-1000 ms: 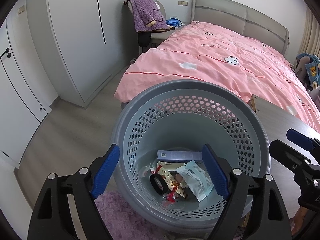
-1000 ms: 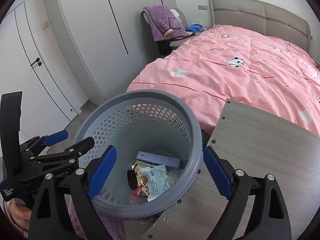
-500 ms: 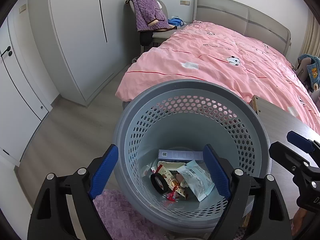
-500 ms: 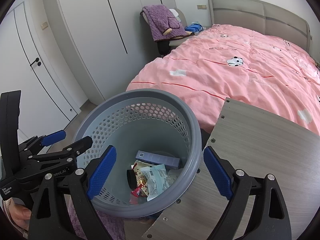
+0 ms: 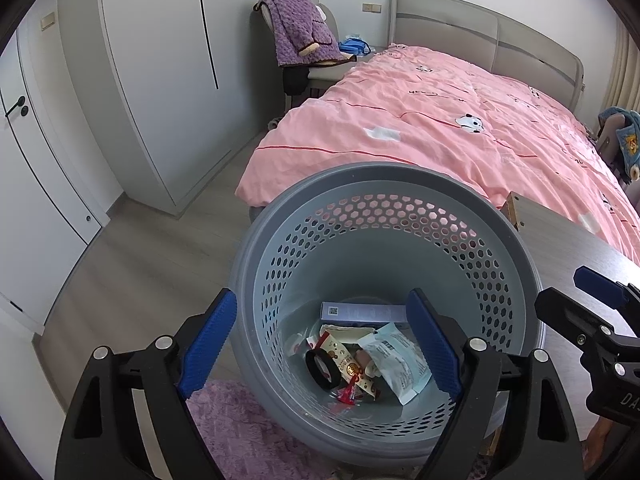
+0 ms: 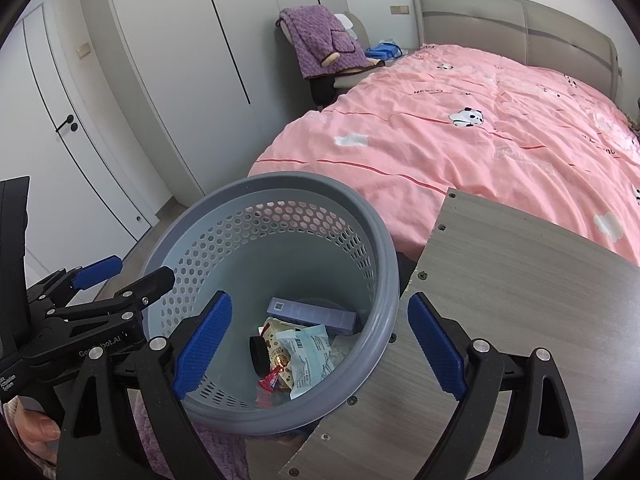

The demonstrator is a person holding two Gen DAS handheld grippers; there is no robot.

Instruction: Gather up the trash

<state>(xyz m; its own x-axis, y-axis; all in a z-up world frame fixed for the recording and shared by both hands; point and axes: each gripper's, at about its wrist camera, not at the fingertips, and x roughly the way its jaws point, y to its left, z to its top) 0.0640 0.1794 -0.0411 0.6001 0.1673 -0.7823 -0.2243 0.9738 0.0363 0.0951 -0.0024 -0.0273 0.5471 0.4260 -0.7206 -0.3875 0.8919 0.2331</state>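
Holding both my grippers, left (image 5: 320, 344) and right (image 6: 320, 344), wide open, empty, over round grey perforated plastic basket (image 5: 496, 216); wrappers, blue box (image 5: 362, 313), black ring sitting inside. Judging collection nearly done; grey wood-grain tabletop (image 6: 520, 300) showing nothing left.

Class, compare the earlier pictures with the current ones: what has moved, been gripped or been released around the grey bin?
Nothing visibly changed. The left tool and right tool stay open and empty above the grey bin, which stands beside the wooden board. The blue box, wrappers and black ring lie as before.
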